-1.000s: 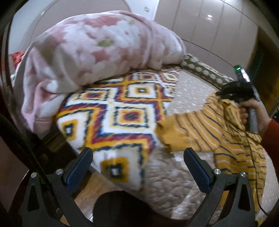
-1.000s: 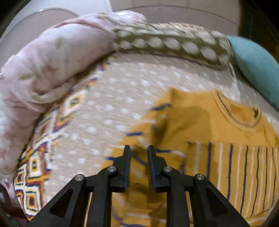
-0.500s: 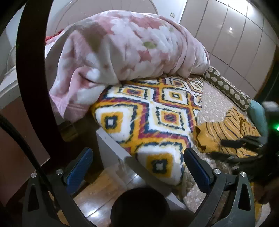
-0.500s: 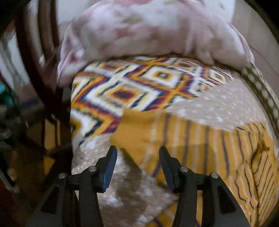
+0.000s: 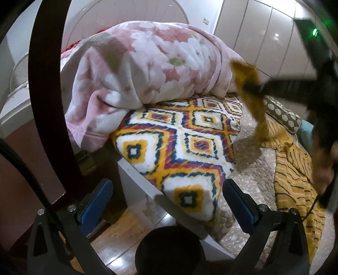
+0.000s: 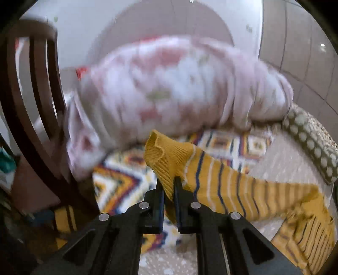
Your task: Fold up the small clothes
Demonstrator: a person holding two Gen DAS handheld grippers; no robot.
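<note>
Sweater cuff point(image 6: 166, 162) pinched, right gripper point(image 6: 168, 186) apparently raised

A mustard-yellow knitted sweater with thin navy and white stripes point(image 6: 236, 186) lies partly spread on the bed, its body rumpled at the right. One sleeve is lifted off the bedding, stretched taut, its plain ribbed cuff point(image 6: 166, 158) raised highest and flaring open.

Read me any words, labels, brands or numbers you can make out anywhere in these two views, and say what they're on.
None can be read.
Sweater: stripes only, no print or tag showing where the right gripper pinches its cuff.
Blanket and patterned cover: patterns only, no lettering.
Wall plate: too small to tell.
Green light: a glow, no readable sign.
</note>
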